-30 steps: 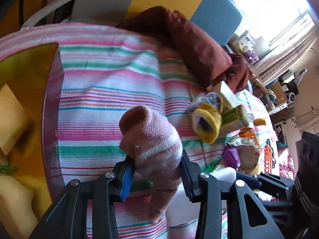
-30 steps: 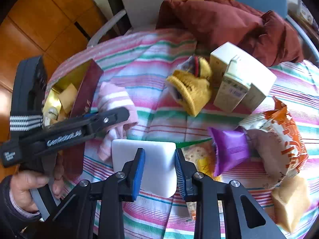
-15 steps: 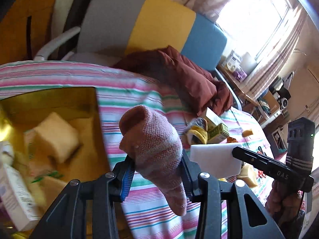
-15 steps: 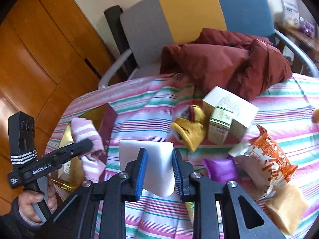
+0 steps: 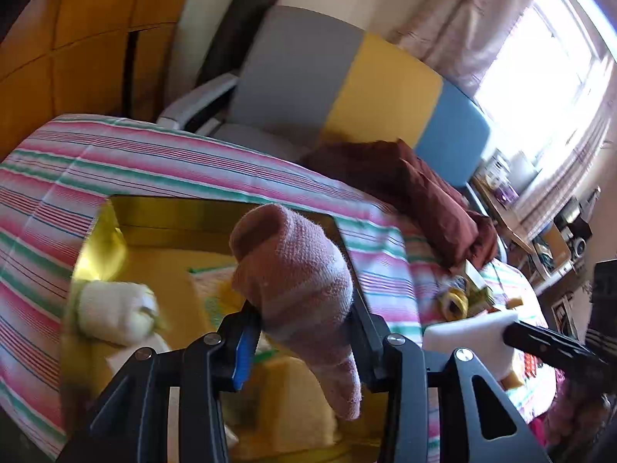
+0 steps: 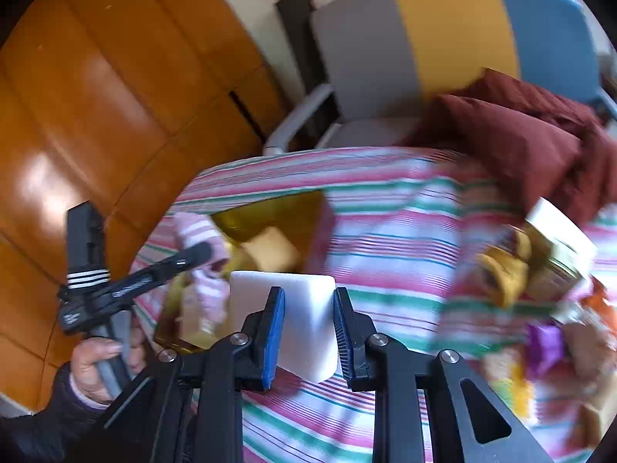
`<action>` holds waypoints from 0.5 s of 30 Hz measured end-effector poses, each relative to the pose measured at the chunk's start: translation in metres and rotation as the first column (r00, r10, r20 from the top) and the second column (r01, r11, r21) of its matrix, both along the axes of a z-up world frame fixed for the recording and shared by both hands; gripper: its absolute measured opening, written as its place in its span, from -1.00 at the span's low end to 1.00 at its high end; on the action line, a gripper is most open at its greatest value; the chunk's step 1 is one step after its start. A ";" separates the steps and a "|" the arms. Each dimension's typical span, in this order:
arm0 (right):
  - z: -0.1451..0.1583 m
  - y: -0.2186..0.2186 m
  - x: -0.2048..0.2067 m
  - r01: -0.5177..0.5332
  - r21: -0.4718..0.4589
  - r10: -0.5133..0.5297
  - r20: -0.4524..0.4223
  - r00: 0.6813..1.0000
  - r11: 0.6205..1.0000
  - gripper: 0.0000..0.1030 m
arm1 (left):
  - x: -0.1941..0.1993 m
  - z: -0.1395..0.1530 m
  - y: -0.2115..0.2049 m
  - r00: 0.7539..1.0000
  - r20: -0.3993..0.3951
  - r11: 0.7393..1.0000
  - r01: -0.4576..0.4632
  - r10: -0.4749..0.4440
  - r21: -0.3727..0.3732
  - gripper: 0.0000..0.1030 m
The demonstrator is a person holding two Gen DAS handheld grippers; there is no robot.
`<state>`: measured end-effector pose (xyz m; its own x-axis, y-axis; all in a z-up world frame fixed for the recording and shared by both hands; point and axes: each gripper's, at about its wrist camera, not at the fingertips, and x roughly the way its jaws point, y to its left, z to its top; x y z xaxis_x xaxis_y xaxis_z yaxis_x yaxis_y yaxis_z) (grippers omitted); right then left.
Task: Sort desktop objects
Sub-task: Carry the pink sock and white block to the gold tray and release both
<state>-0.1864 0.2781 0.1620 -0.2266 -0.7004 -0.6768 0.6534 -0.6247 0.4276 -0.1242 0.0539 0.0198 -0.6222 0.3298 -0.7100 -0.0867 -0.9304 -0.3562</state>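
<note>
Left hand-held gripper: pinching a pink sock between its blue pads, the toe hanging down below the fingers, over the gold box.
Right hand-held gripper: pressed onto a white foam block, held clear above the striped cloth of the worktop.
Gold box: open, on the left part of the worktop; the left wrist view looks straight into it and shows a white bundle and pale yellow sponge pieces inside.
Only in the left wrist view: the box's inside in detail, a bright window with curtains, and the foam block seen from the side at the right edge.
Only in the right wrist view: the person's left hand in a dark sleeve gripping the left tool's handle, the wooden panelling, and blurred leftovers at the right, namely a yellow sock, a white carton and a purple wrapper.
Both views: a maroon cloth at the far edge, before a grey, yellow and blue chair.
</note>
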 end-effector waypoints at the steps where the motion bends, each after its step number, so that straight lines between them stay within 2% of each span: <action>1: 0.002 -0.009 0.002 -0.005 0.000 0.005 -0.002 1.000 1.000 -0.50 | -0.002 0.000 -0.003 1.000 -0.004 1.000 -0.011 0.011 -0.005 -0.18; 4: 0.003 -0.039 0.002 -0.010 -0.019 0.010 0.018 1.000 1.000 -0.50 | -0.016 0.003 -0.017 0.999 -0.011 0.999 -0.049 0.049 0.007 -0.16; 5: 0.003 -0.047 0.000 -0.007 -0.029 0.008 0.034 0.999 1.000 -0.44 | -0.021 0.003 -0.022 0.998 -0.006 0.998 -0.063 0.063 0.019 -0.12; 7: -0.003 -0.067 -0.006 -0.009 -0.044 0.012 0.072 0.997 0.999 -0.37 | -0.029 0.001 -0.037 0.992 0.025 0.990 -0.126 0.125 0.069 0.12; 8: -0.006 -0.074 -0.008 -0.014 -0.046 0.018 0.092 0.996 0.999 -0.07 | -0.032 -0.001 -0.047 0.986 0.048 0.981 -0.162 0.158 0.105 0.18; 10: -0.013 -0.084 -0.009 0.003 -0.028 0.001 0.119 0.993 1.000 0.26 | -0.032 -0.004 -0.057 0.982 0.064 0.974 -0.182 0.175 0.137 0.21; 15: -0.024 -0.087 -0.003 0.016 0.008 -0.017 0.124 0.992 1.000 0.27 | -0.018 -0.016 -0.072 0.978 0.084 0.971 -0.202 0.192 0.128 0.22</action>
<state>-0.1899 0.1910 0.1377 -0.1522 -0.6922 -0.7055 0.5848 -0.6385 0.5003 -0.1423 -0.0181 0.0034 -0.6344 0.3016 -0.7117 0.1236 -0.8693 -0.4785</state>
